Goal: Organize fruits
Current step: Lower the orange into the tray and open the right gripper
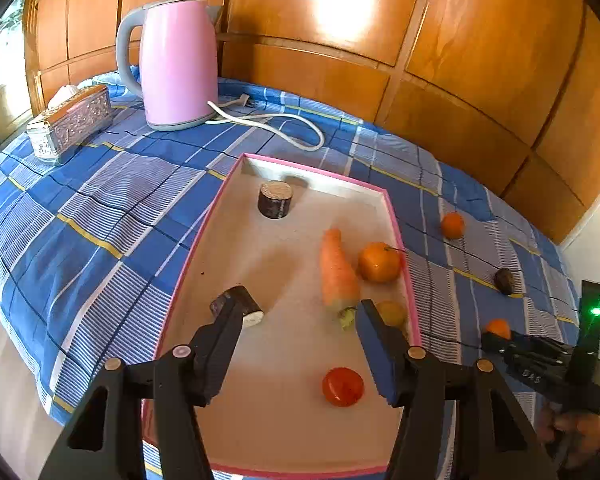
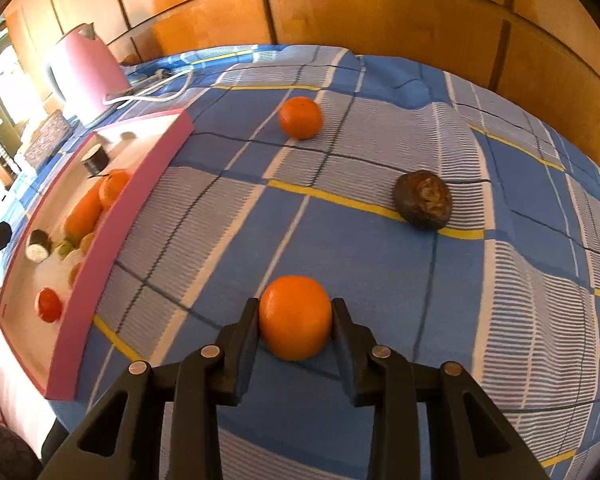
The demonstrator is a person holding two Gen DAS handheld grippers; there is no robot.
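Observation:
A pink-rimmed tray (image 1: 396, 216) (image 2: 140, 184) lies on the blue checked cloth. In it are a carrot (image 1: 338, 268), an orange (image 1: 379, 262), a red tomato (image 1: 343, 386), a yellowish fruit (image 1: 392, 313) and two dark cut pieces (image 1: 275, 199) (image 1: 240, 306). My left gripper (image 1: 296, 312) hovers open and empty above the tray. My right gripper (image 2: 295, 312) is shut on an orange (image 2: 295, 318) that rests on the cloth; it also shows in the left wrist view (image 1: 498, 328). Another orange (image 2: 300, 117) (image 1: 452, 225) and a dark wrinkled fruit (image 2: 422, 200) (image 1: 504, 281) lie loose on the cloth.
A pink kettle (image 1: 178, 62) with a white cord (image 1: 284, 128) stands at the back, beside a silver tissue box (image 1: 70, 122). Wooden panelling (image 1: 420, 60) runs behind the table. The cloth's edge drops off at the left (image 1: 28, 344).

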